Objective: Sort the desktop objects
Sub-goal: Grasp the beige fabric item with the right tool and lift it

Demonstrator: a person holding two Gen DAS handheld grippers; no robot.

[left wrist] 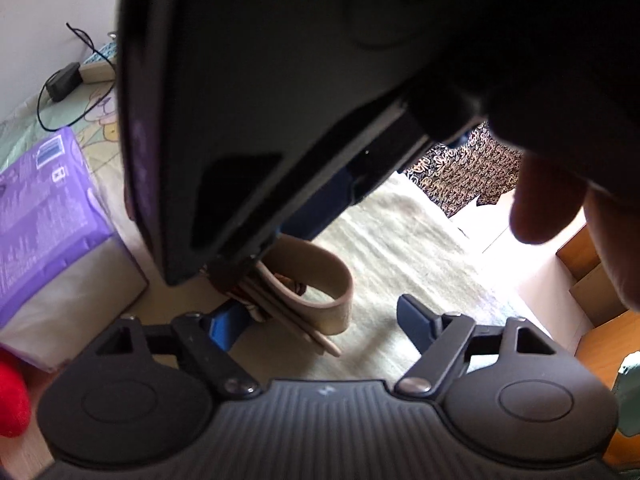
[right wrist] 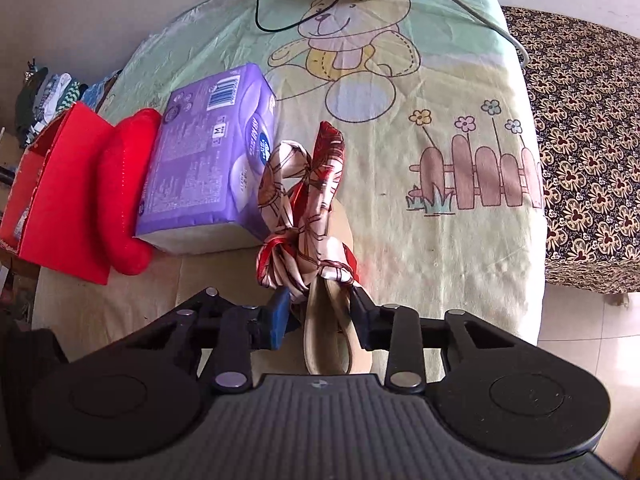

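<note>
Purple pkg (right wrist: 208, 160), red cushion (right wrist: 124, 196) & red box (right wrist: 60, 200). Scarf (right wrist: 308, 200) red/cream print; cloth (right wrist: 440, 100) pale green w/ bear cartoon.

The desk (right wrist: 440, 240) is covered with a pale green and yellow cloth (right wrist: 460, 92) printed with a cartoon bear, flowers and a picket fence. Behind it, from 10 to 12 o'clock in the right wrist view, stands a plain white wall (right wrist: 100, 8). At 3 o'clock a dark fabric with a gold floral pattern (right wrist: 588, 140) drapes what may be a bed or sofa. Pale floor tiles (right wrist: 588, 344) show at 4 o'clock. In the left wrist view, wooden furniture (left wrist: 592, 292) sits at 4 o'clock, beside strong overexposed daylight.
</note>
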